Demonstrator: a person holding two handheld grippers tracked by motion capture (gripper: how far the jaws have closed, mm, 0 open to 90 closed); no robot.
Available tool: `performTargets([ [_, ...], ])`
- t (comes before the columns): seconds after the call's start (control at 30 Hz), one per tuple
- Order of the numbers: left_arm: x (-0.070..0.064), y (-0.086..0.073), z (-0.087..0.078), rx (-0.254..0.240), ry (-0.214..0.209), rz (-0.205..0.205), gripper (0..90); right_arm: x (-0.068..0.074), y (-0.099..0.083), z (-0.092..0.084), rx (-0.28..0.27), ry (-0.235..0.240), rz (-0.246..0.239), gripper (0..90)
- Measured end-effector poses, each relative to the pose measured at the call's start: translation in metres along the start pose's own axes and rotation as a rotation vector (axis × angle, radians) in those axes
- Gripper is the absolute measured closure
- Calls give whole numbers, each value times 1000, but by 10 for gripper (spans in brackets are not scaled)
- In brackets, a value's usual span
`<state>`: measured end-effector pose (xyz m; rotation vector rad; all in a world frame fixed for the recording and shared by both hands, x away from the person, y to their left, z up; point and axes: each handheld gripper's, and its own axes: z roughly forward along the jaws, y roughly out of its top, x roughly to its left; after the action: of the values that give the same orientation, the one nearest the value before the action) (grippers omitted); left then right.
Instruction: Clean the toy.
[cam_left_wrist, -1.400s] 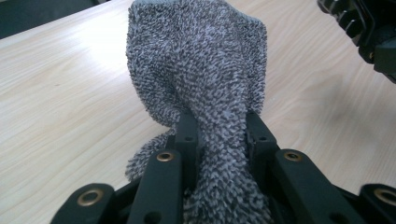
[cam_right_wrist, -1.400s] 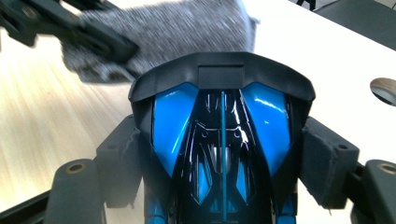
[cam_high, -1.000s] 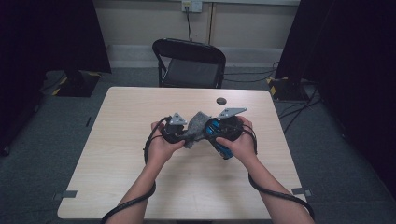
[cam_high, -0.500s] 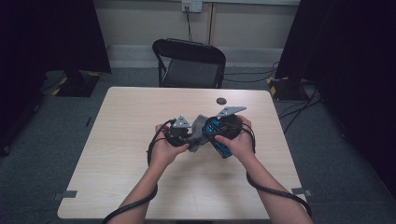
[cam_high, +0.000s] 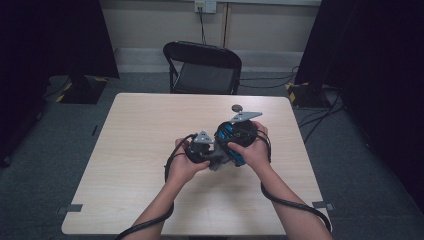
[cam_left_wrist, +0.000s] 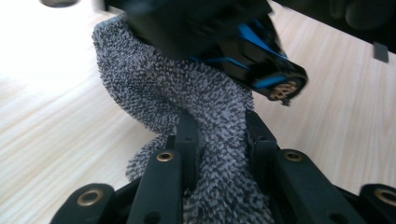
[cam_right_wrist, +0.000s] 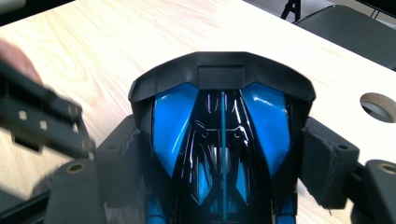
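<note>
So the left gripper (cam_left_wrist: 217, 135) has its jaws squeezed tight on a grey nubby cloth (cam_left_wrist: 187, 93), you can see the fabric bunched between the two black fingers (cam_left_wrist: 187, 140) in the left gripper view. The cloth runs up from there and wraps against the underside of a black and blue toy car (cam_left_wrist: 247, 51).

The right gripper (cam_right_wrist: 219, 154) is clamped on that toy car (cam_right_wrist: 219, 135) from both sides, jaws standing wide with the car body wedged between them, nose pointing away from the camera.

From the high view both hands sit close together just above the middle of the table (cam_high: 150, 130), the left gripper (cam_high: 200, 150) tucked right up against the right gripper (cam_high: 235, 140), with the cloth (cam_high: 217, 161) peeking out between them.

Compared with a second ago, the left hand has slid a bit toward the person and slightly down, so the cloth end now sits lower under the car. The right hand and car look about the same, and both grips haven't changed.

Farther out, a small dark round thing (cam_high: 236, 107) lies on the table near the far edge, and a black folding chair (cam_high: 202, 67) stands beyond it.
</note>
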<state>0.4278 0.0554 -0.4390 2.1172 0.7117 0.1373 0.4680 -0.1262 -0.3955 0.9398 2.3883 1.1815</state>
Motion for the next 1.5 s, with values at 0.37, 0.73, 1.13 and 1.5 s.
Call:
performTargets([
  [0.37, -13, -9, 16, -12, -51, 9, 722, -2, 8, 1, -3, -4, 19, 256],
  [0.73, -28, -9, 25, -11, -112, 55, 722, -7, 21, -6, -30, -12, 23, 256],
  [1.13, -41, -6, 25, -14, -163, 94, 721, -20, 19, -9, -38, -26, 60, 256],
  [1.5, -9, -12, -2, 32, -52, 73, 721, -28, 19, -20, -55, -35, 71, 256],
])
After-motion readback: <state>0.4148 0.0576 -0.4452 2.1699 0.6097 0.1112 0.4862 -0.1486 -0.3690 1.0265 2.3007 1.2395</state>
